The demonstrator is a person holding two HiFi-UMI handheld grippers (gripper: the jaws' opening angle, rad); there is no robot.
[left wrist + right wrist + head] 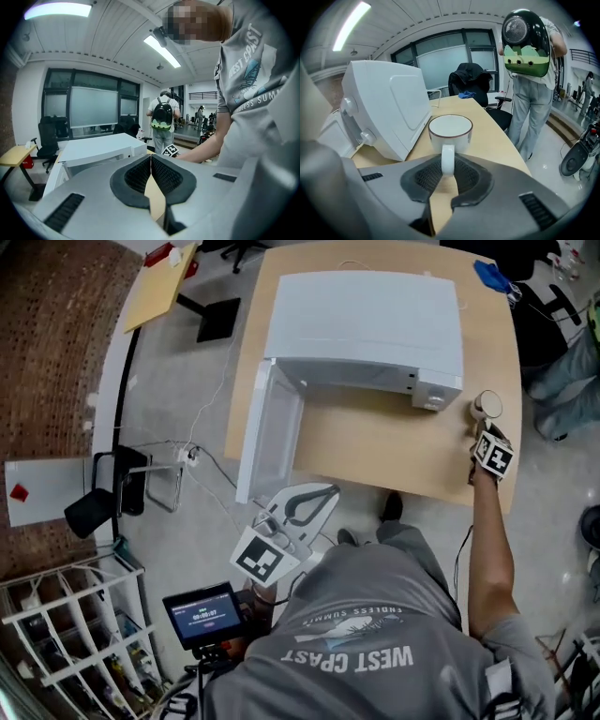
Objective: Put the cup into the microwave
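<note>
A white round cup with a dark rim (450, 127) stands upright on the light wooden table (375, 442). It is at the right side of the table, just to the right of the white box-shaped microwave (366, 329). The cup is outside the microwave. Its curved white handle (447, 161) points to the near side, toward the person.

The right gripper (447, 166) is pinching that handle. The handle sits between the two grey jaws, and the black pads (423, 177) press on it from both sides. From the head view, the right gripper (484, 430) reaches to the cup (487, 406) at the right edge of the table.

The microwave door (272, 427) hangs wide open on the left side and sticks out toward the near edge of the table.

The left gripper (151, 161) is pressed together with nothing in it; its jaw tips touch. It is held at the near left, in front of the open door and off the table (323, 495).

A person with a green and black backpack (525, 42) stands on the far right, beside a black office chair (471, 77).
</note>
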